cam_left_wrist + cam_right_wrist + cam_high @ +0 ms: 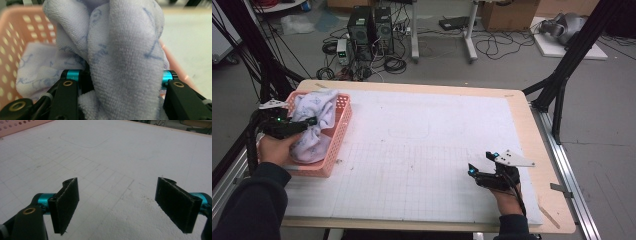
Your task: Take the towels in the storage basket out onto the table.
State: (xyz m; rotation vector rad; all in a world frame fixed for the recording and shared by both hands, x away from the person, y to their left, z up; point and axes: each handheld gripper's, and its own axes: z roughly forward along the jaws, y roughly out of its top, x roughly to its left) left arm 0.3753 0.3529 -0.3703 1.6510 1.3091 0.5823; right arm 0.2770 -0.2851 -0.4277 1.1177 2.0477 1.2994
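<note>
Towel (314,122), pale lilac terry with a faint blue print, sits bunched in the pink perforated basket (343,120) at the left edge of the high view, on the near-left part of the white gridded table (422,150). The left gripper (304,124) reaches in from the left over the basket's rim, and its jaws pinch a thick fold of the cloth. In the left gripper view that fold (125,62) stands up between the two black jaws and covers the middle of the frame, with more of the towel heaped behind it and the basket wall (15,37) at the left. No pad face is visible there, as the cloth covers both. The right gripper (479,167) lies low at the lower right of the high view, well apart from the basket, held by a hand (504,192) coming in from the bottom edge. In the right gripper view its jaws stand spread wide with only bare table between the pads (66,205)
</note>
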